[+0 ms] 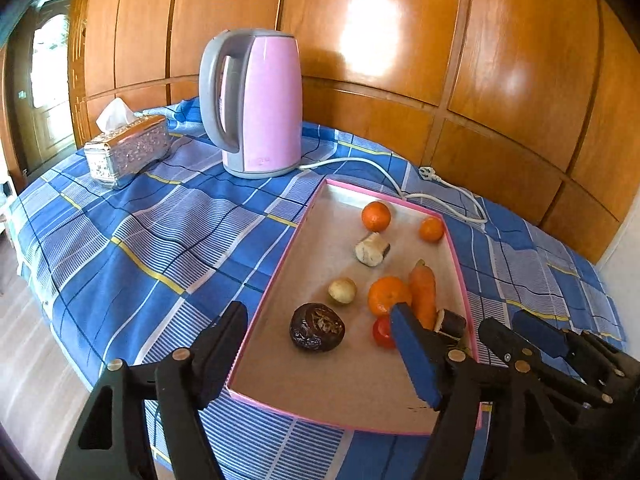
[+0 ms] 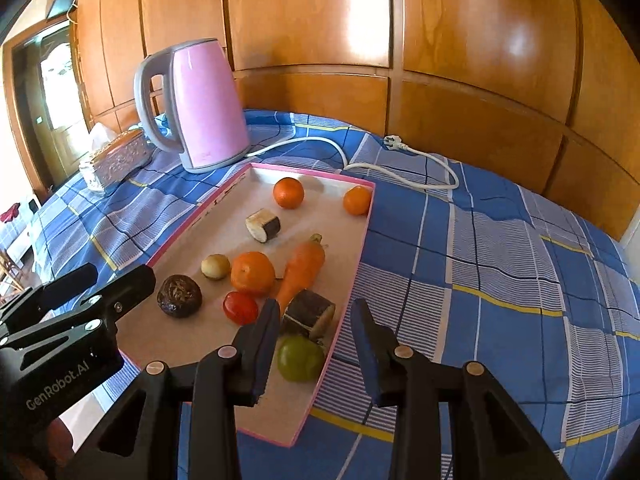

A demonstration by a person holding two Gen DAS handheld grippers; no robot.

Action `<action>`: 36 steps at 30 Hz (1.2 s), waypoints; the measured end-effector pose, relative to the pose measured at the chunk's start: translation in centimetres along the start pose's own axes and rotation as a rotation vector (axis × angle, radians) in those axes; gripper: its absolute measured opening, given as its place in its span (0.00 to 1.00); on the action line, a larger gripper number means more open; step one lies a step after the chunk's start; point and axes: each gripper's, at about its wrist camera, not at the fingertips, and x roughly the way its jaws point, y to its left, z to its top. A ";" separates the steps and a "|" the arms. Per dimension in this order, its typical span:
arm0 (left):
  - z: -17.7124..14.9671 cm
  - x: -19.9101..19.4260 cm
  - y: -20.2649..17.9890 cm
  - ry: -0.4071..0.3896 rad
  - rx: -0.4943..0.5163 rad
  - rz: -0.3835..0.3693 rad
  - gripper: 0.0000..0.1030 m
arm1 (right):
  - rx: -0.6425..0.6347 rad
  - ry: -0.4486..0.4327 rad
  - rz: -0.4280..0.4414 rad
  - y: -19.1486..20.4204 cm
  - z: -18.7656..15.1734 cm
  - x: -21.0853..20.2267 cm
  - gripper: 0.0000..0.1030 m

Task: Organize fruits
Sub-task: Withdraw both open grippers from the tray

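Left gripper point(image 1: 320, 344): I see it spread, empty, over the pink-rimmed tray's point(image 1: 276, 280) near-left corner.
Right gripper point(image 2: 316, 344): narrow gap, nothing pinched; round green fruit point(image 2: 300, 358) lies just ahead.

Bright daylight in both views. Strong blown-out glare patch on the glossy wood panelling point(image 1: 372, 36), smaller sheen further right. Overexposed doorway point(image 1: 48, 60) at left edge, detail lost. Soft short shadows under the kettle point(image 1: 260, 100) and beside the fruit in the tray point(image 1: 280, 288). Heavy fisheye bending: panel lines curve, corners vignette to black. Centre sharp; nearest parts of the hand-held gripper point(image 2: 316, 344) slightly soft. No motion blur.
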 end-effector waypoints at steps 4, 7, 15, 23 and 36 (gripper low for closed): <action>-0.1 -0.3 -0.1 -0.007 0.005 0.009 0.75 | 0.000 -0.001 0.004 0.0 -0.2 -0.1 0.36; 0.0 -0.4 0.0 -0.008 0.004 0.009 0.76 | 0.002 0.000 0.007 0.0 -0.2 -0.2 0.36; 0.0 -0.6 -0.3 -0.016 0.013 0.014 0.78 | 0.001 -0.003 0.007 -0.1 -0.2 -0.3 0.36; 0.0 -0.7 -0.4 -0.022 0.020 0.018 0.83 | 0.001 -0.003 0.008 -0.1 -0.1 -0.3 0.36; 0.0 -1.2 -0.3 -0.030 0.020 0.020 0.83 | 0.001 -0.008 0.009 0.0 -0.2 -0.5 0.36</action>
